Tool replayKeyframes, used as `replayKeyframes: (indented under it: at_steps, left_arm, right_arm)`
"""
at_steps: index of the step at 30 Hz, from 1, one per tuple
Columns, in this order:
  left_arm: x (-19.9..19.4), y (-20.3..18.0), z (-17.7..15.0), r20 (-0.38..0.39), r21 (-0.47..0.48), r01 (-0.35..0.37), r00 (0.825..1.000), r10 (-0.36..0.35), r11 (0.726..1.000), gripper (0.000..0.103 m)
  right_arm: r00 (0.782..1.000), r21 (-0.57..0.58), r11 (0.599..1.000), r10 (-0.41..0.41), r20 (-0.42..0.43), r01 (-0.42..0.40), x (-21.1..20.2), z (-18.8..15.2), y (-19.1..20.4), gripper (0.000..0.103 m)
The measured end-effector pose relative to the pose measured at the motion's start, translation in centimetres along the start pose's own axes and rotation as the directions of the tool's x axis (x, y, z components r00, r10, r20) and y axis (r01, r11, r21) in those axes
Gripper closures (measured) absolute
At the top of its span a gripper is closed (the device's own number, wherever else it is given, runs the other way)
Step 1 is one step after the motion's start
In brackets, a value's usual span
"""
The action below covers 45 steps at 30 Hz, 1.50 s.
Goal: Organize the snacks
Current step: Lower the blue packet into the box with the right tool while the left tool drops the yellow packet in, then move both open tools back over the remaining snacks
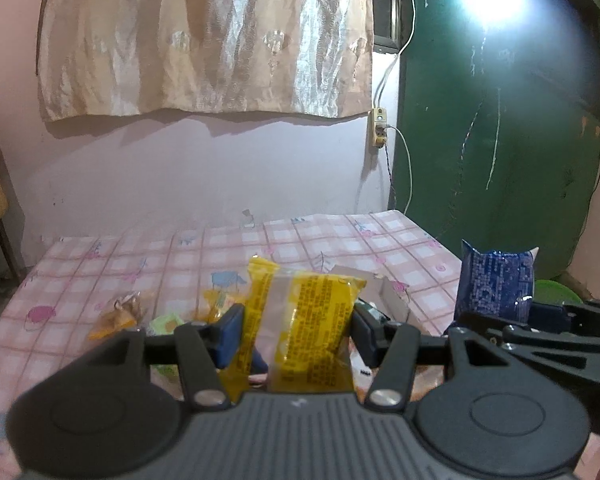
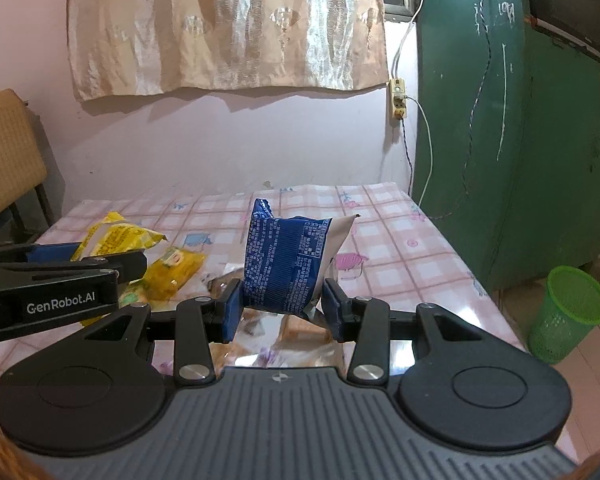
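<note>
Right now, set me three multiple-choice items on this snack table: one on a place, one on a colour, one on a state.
1. Where does the green mesh plastic basket stand?
A. on the floor right of the table
B. on the table
C. on the chair

2. What colour is the crinkled foil packet in the right hand-held gripper?
A. red
B. blue
C. orange

3. How is the yellow plastic snack packet at the left hand-held gripper?
A. lying flat on the pink checked tablecloth
B. pinched between both pads
C. inside the basket

Answers: 1 A, it stands on floor tiles beside the table edge. 2 B, blue with white print. 3 B, the pads press on its sides, above the cloth.
</note>
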<state>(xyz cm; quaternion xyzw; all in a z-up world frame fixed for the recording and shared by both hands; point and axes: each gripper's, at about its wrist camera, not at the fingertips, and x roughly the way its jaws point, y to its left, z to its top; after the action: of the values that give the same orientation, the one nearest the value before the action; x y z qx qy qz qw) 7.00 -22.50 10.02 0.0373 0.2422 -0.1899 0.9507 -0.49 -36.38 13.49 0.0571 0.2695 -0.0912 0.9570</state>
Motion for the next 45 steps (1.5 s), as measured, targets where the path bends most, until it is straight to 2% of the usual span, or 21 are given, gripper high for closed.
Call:
replayKeyframes:
  at_steps: [9, 24, 32, 35, 37, 38, 39, 40, 41, 45]
  left_arm:
    - [3.1, -1.0, 1.0, -0.013, 0.01, -0.014, 1.0, 0.014, 1.0, 0.047]
    - [7.2, -1.5, 0.4, -0.068, 0.021, 0.0, 0.998, 0.002, 1.0, 0.047]
    - [8.7, -1.7, -0.1, -0.089, 0.016, 0.041, 0.995, -0.039, 0.999, 0.047]
    - [9.3, -1.3, -0.3, -0.1, -0.006, 0.101, 0.99, -0.101, 0.995, 0.047]
    - [9.9, -1.0, -0.5, -0.124, -0.032, 0.163, 0.978, -0.165, 0.986, 0.045]
    - [10.0, -0.9, -0.7, -0.127, -0.04, 0.178, 0.975, -0.182, 0.983, 0.037]
    - [9.9, -0.9, -0.9, -0.121, -0.042, 0.185, 0.974, -0.189, 0.982, 0.031]
    - [9.8, -0.9, -1.0, -0.114, -0.04, 0.193, 0.974, -0.196, 0.98, 0.029]
    - [9.6, -0.9, -1.1, -0.111, -0.038, 0.189, 0.975, -0.193, 0.981, 0.027]
    - [9.1, -0.6, -1.0, -0.102, -0.052, 0.174, 0.979, -0.179, 0.983, 0.027]
  right_arm:
    - [1.0, -0.012, 1.0, 0.011, -0.02, -0.011, 4.8, 2.2, -1.2, 0.052]
    - [0.997, -0.033, 0.999, 0.031, -0.075, -0.033, 10.4, 2.7, -1.8, 0.052]
    - [0.994, -0.056, 0.998, 0.023, -0.105, -0.029, 13.1, 3.0, -2.1, 0.052]
    - [0.994, -0.056, 0.998, 0.017, -0.109, -0.023, 14.0, 3.3, -2.4, 0.051]
    - [0.994, -0.054, 0.998, 0.019, -0.107, -0.024, 14.5, 3.4, -2.8, 0.046]
    - [0.995, -0.052, 0.998, 0.02, -0.101, -0.025, 14.6, 3.4, -2.9, 0.041]
    - [0.995, -0.052, 0.998, 0.016, -0.094, -0.021, 14.6, 3.4, -3.0, 0.028]
    - [0.996, -0.056, 0.998, 0.02, -0.085, -0.025, 14.6, 3.4, -3.0, 0.024]
    - [0.997, -0.059, 0.998, 0.019, -0.075, -0.024, 14.4, 3.5, -3.0, 0.021]
    - [0.998, -0.042, 0.999, 0.007, -0.056, -0.009, 13.6, 3.6, -3.2, 0.021]
